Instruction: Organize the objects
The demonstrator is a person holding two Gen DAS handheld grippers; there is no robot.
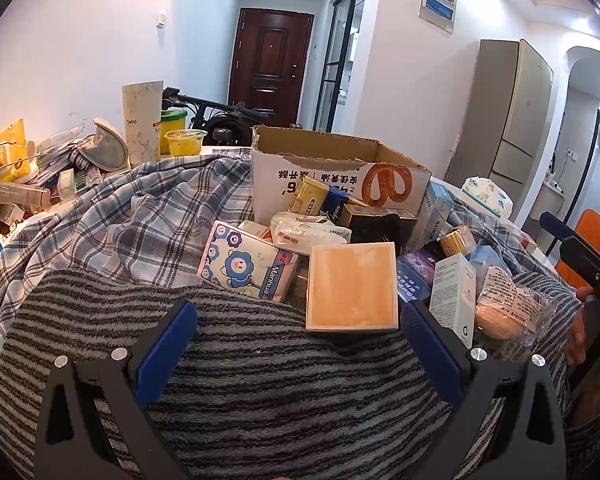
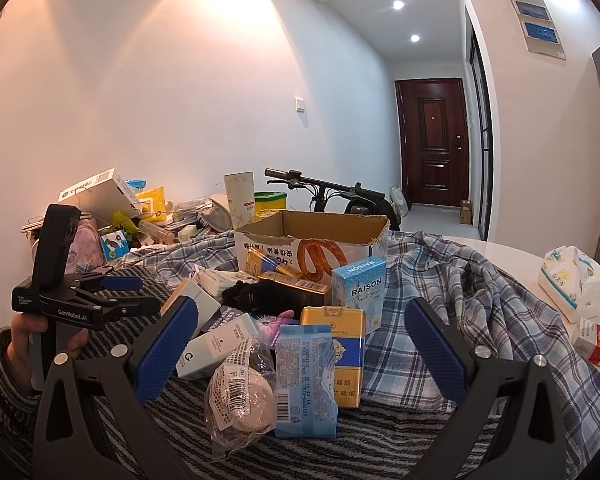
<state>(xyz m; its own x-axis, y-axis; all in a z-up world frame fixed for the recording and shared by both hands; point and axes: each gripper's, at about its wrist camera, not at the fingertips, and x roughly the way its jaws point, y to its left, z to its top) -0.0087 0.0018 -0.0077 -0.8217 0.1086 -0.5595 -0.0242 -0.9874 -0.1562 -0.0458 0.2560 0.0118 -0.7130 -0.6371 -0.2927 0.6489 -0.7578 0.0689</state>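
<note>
Both grippers are hovering with fingers spread wide, nothing between them. Left gripper is pointing down at the striped cloth, just short of the flat peach box. Right gripper is facing the pile: wrapped bun, blue packet, yellow cigarette pack, white carton.

Things to sort are sitting heaped on the striped cloth and the plaid cloth, in front of the torn cardboard box, which is standing open and looks like the likely bin.

Risks, my read:
- Pile is packed tight and leaning; closing on one item is probably going to nudge its neighbours.
- Bun wrapper is loose, slippery film; fingers may be pinching film only.
- Cloth is wrinkled and soft, so fingertips could be snagging it.
- Grippers are working close together; the left one is showing beside the pile in the right view, so crossing paths is a collision risk.

Room: the striped cloth near the left gripper is bare. The counter is showing bare at right, with a tissue pack and a red-and-white box near its edge.
</note>
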